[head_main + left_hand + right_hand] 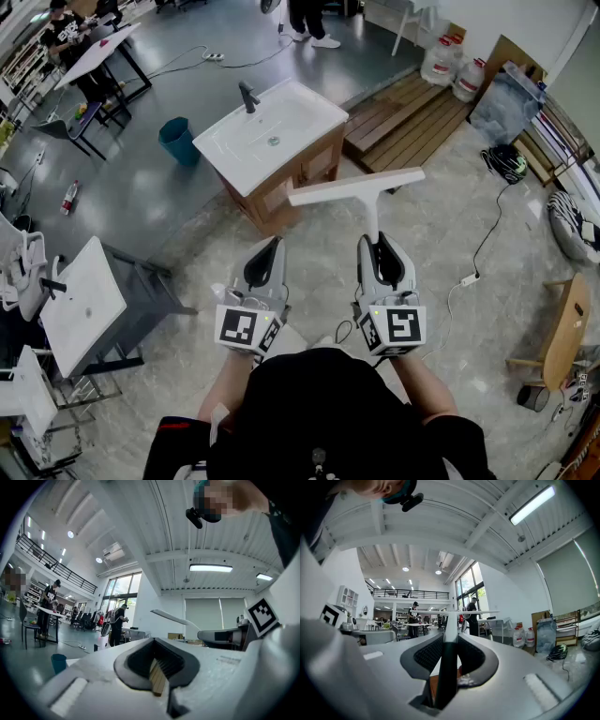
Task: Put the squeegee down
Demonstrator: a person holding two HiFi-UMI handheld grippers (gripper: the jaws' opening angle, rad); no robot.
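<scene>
Item: white plastic T-shaped squeegee, a flat straight blade bar set across a slim handle. It is held in the air, level, blade end away from the person. The handle is clamped between the ribbed black pads of the right gripper, which has a smooth grey moulded shell.

Left gripper: same shell, jaws a narrow slit apart with nothing between them, close beside the right one.

Ahead and left: glossy white rectangular washbasin on a tan wooden cabinet. In the head view the blade's left end overlaps the cabinet's near corner.

Ahead and right: brown slatted wooden decking.

Below and right: pale mottled stone floor, open as far as a white power strip and a curved-backed wooden chair.
</scene>
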